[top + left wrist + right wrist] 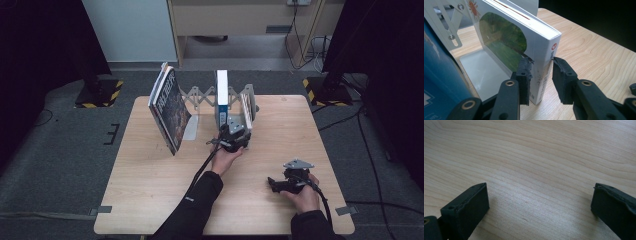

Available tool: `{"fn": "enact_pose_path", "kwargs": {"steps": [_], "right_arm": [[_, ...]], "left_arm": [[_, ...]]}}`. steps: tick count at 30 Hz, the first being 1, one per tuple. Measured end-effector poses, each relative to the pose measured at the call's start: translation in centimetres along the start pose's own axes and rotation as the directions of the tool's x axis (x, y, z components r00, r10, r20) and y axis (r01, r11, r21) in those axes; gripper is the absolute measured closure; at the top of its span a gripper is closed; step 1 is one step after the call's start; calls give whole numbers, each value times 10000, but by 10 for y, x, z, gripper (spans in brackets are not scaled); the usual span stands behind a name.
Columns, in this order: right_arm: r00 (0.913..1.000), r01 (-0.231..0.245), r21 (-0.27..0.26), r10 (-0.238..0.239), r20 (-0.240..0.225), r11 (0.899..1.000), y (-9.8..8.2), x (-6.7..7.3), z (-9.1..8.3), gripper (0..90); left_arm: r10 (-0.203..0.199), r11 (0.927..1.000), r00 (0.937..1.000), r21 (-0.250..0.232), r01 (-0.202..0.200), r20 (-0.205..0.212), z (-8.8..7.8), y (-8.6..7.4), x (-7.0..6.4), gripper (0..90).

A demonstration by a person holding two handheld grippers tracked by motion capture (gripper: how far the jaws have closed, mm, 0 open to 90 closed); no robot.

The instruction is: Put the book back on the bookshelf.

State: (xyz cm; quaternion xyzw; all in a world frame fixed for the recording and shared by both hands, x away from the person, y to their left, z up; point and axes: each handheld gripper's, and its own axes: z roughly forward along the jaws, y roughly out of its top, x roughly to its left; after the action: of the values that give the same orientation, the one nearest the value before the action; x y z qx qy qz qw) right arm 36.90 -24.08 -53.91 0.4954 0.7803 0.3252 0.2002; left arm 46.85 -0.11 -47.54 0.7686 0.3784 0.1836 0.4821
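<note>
Left claw: left gripper point(540, 62) has its jaws closed partway around the spine of the white book point(524, 42), low on the spine; both pads look to be pressing the covers, so it has hold of the book.
Left claw, from above: left gripper point(231, 137) sits at the near edge of the rack, white book point(246, 111) right ahead of it, upright, slightly tilted.
Right claw: right gripper point(537, 202) jaws spread wide, nothing between them, bare table point(544, 157) under them; seen from above the right gripper point(292, 180) rests well off to the side of the rack, idle.
Task thing location: white book stands in the rightmost slot, directly between the left claw's pads, bottom edge near the tabletop.
Container: expanding metal book rack point(200, 95) with scissor links and a flat base plate point(484, 72).
Contents: blue book point(221, 95) upright in the slot just left of the claw; dark-covered book point(170, 107) far left of the claw, leaning hard outward.
Risk 1: grip is low and narrow on the spine; book could pivot or slip out if lifted fast.
Risk 2: covers may splay open since only the spine end is pinched.
Risk 3: a sideways pull could knock the blue book or drag the light rack.
Risk 4: dark-covered book looks close to toppling; any rack jolt could tip it.
</note>
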Motion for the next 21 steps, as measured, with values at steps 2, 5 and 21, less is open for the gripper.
{"fn": "enact_pose_path", "kwargs": {"steps": [2, 5, 21], "right_arm": [[10000, 1, -3, -1, 3, 10000, 0, 0, 0, 18], [10000, -3, 1, 3, -2, 10000, 0, 0, 0, 17], [10000, 3, -5, -3, 6, 10000, 0, 0, 0, 17]], "left_arm": [[26, 10000, 10000, 18, -26, -18, 0, 1, 0, 657], [152, 9999, 9998, 84, -151, -113, 0, 1, -2, 652], [618, 9978, 9954, 205, -635, 731, -51, 3, -4, 536]]}}
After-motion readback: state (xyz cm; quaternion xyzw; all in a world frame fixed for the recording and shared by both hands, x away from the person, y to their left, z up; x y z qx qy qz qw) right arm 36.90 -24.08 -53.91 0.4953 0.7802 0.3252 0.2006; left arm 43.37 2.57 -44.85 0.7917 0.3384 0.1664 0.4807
